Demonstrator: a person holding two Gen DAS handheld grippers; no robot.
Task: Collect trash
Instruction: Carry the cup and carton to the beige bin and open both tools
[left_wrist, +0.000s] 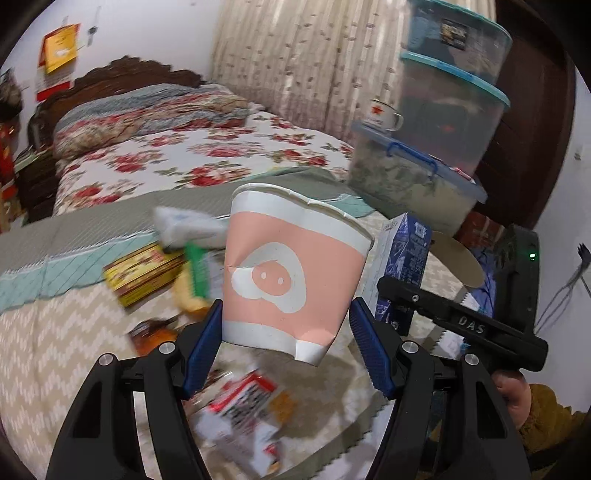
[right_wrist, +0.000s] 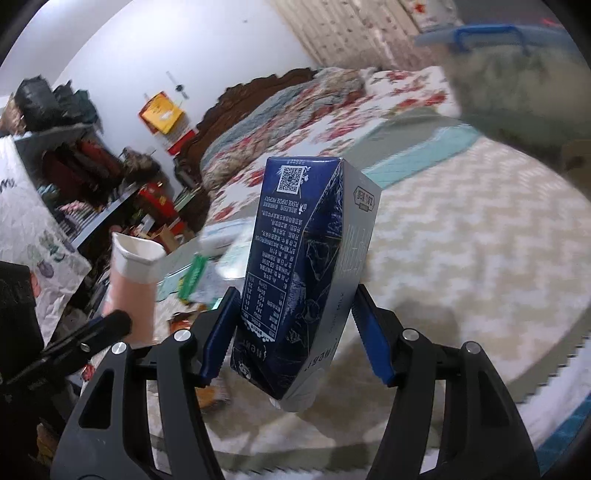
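Between the blue pads of the left hand-held gripper (left_wrist: 286, 341), a dented pink paper cup (left_wrist: 291, 269) stood upright, clamped near its base and lifted clear of the bed (left_wrist: 55, 332). Just to its right, the right hand-held gripper (right_wrist: 295, 332) pinched a dark blue milk carton (right_wrist: 303, 258), long axis pointing away along the fingers. More wrappers (left_wrist: 240, 413) lay below, nearer the left gripper, though both were full.
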